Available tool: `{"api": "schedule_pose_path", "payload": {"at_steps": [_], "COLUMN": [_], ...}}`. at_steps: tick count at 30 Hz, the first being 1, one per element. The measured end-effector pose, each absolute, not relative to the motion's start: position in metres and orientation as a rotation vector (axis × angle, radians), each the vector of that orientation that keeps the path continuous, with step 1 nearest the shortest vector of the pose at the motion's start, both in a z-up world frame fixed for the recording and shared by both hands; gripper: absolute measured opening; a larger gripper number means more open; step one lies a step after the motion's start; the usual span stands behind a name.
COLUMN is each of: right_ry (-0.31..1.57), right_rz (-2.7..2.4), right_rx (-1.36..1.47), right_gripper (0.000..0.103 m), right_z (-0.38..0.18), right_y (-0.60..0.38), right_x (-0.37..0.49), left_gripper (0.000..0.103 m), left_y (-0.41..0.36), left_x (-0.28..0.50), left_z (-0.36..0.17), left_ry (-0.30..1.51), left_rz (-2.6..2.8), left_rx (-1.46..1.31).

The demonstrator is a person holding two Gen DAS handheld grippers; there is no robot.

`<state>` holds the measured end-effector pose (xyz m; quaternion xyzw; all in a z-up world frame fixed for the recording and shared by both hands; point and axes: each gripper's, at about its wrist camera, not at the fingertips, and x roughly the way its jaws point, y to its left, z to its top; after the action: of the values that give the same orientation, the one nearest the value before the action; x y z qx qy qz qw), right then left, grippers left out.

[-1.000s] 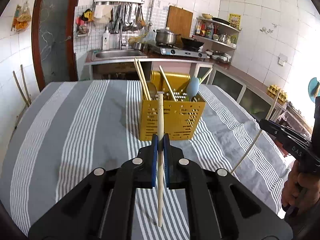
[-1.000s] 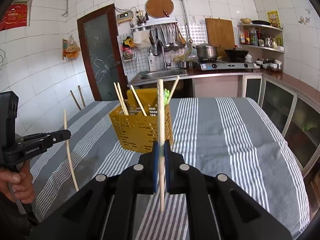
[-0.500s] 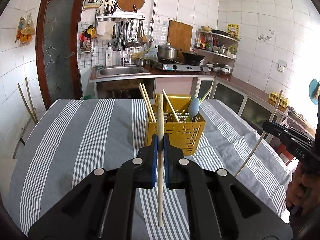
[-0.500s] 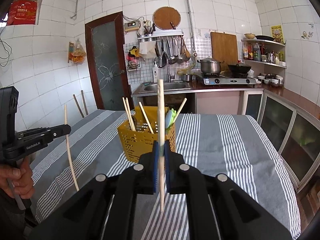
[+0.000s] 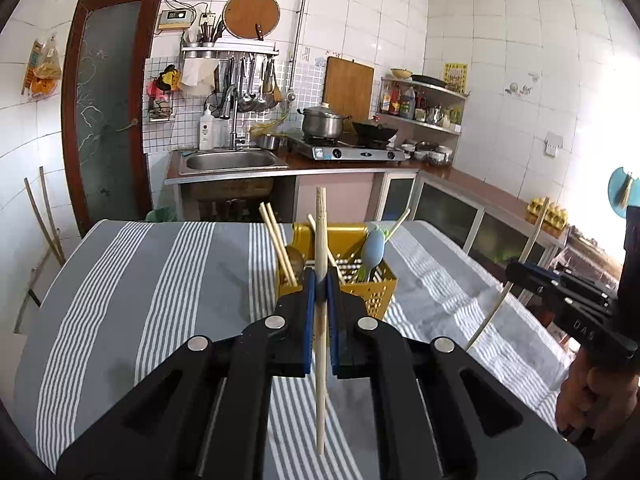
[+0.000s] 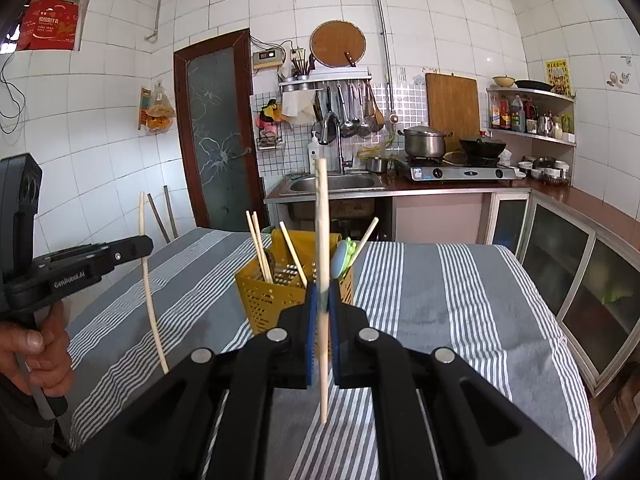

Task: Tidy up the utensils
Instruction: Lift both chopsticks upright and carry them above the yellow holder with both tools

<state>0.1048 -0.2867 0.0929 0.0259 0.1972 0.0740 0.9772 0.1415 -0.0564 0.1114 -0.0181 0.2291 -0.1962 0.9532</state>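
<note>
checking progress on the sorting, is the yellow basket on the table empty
No, the yellow basket already holds several chopsticks and a light blue spoon standing upright in it.

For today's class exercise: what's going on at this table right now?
A person holds tongs in each hand, and each is clamped on one upright chopstick: the left tongs grip a chopstick, the right tongs another chopstick. Both are raised above the striped tablecloth, short of the yellow utensil basket.

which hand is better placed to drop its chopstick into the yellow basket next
Marginal, but probably left: the left claw holds its chopstick upright right before the yellow utensil basket; the right claw seems slightly farther back.
</note>
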Motion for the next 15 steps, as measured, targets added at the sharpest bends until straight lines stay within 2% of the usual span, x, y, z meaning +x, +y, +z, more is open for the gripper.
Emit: {"api": "schedule_pose_path", "payload": {"at_steps": [15], "right_ry": [0.31], "right_rz": [0.179], "right_rx": [0.017], "right_gripper": [0.006], "right_z": [0.13], "right_y": [-0.273], "right_x": [0.131], "left_gripper": [0.005], "left_y": [-0.066], "left_x": [0.174], "left_z": [0.156], "left_ry": [0.358], "left_rz": [-0.392], "left_rx": [-0.024]}}
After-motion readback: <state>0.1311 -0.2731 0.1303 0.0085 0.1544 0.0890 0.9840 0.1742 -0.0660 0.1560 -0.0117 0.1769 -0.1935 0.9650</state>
